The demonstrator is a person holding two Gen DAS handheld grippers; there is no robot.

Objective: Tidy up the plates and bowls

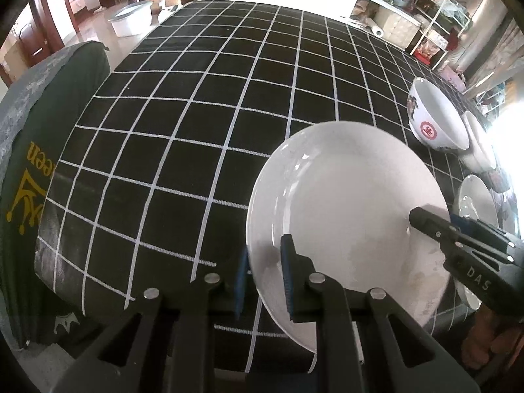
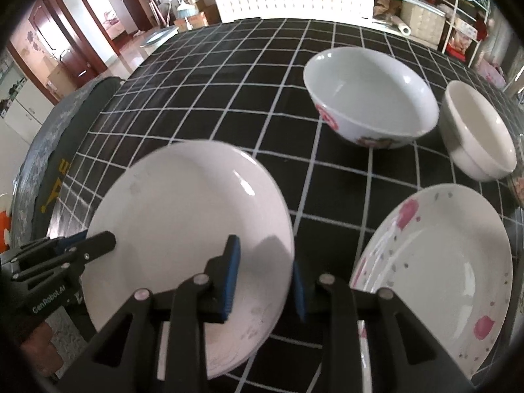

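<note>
A plain white plate (image 1: 347, 203) is held tilted over the black checked tablecloth (image 1: 183, 124). My left gripper (image 1: 263, 275) is shut on its left rim, one pad above and one below. My right gripper (image 2: 265, 281) is shut on the same plate (image 2: 183, 216) at its right rim; its finger shows in the left wrist view (image 1: 435, 222). The left gripper's finger shows at the plate's left in the right wrist view (image 2: 95, 245). A pink-flowered plate (image 2: 442, 268) lies to the right. A large decorated bowl (image 2: 370, 98) and a small white bowl (image 2: 478, 131) stand beyond.
A chair back with a dark green cover (image 1: 36, 170) stands at the table's left edge. A white tub (image 1: 131, 19) sits on the floor beyond the table. Shelves and clutter (image 2: 458, 29) line the far right.
</note>
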